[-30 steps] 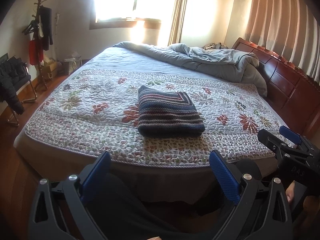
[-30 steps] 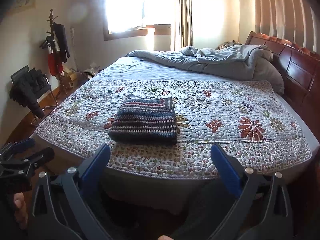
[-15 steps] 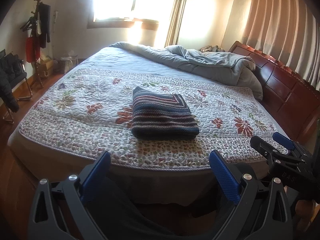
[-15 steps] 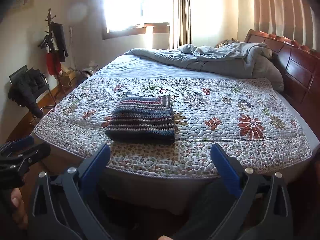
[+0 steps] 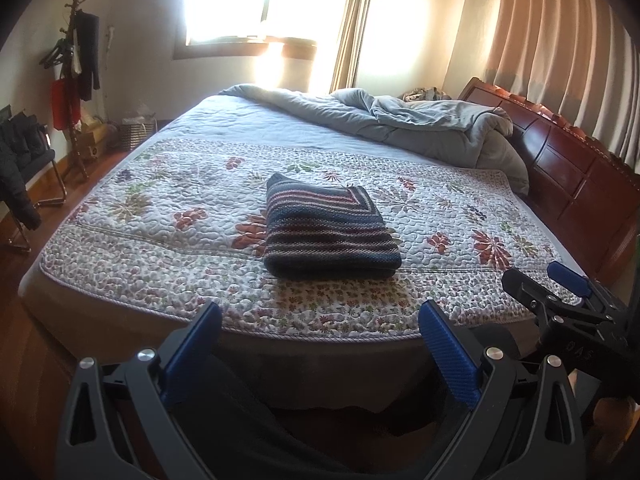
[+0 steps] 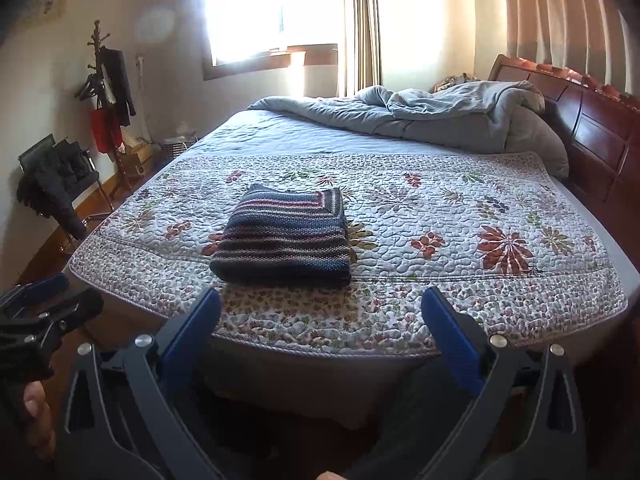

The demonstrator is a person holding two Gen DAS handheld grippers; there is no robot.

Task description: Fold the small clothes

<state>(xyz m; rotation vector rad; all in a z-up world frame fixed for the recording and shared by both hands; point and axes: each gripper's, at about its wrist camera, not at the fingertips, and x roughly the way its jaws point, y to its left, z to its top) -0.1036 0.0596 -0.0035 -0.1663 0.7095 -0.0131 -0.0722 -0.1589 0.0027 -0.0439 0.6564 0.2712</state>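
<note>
The striped knit garment (image 5: pixel 330 232) lies folded into a compact rectangle, folded edge toward the cameras, on the floral quilt (image 5: pixel 168 208) near the front edge of the bed (image 6: pixel 320 376), a bit left of centre in the right wrist view. Edges look squared, no sleeve or hem sticking out, so this piece reads as done. No other loose small clothes show on the quilt; whether more remain off-frame can't be told. The grey duvet (image 5: pixel 420 124) is bunched at the far end by the wooden headboard (image 5: pixel 568 160), not part of the job. Left gripper (image 5: pixel 320 348) sits off the bed, fingers spread wide, holding nothing. Right gripper (image 6: pixel 320 332) is likewise released, empty, well apart from the garment. Likely remaining: nothing here, or fetch the next item.
</note>
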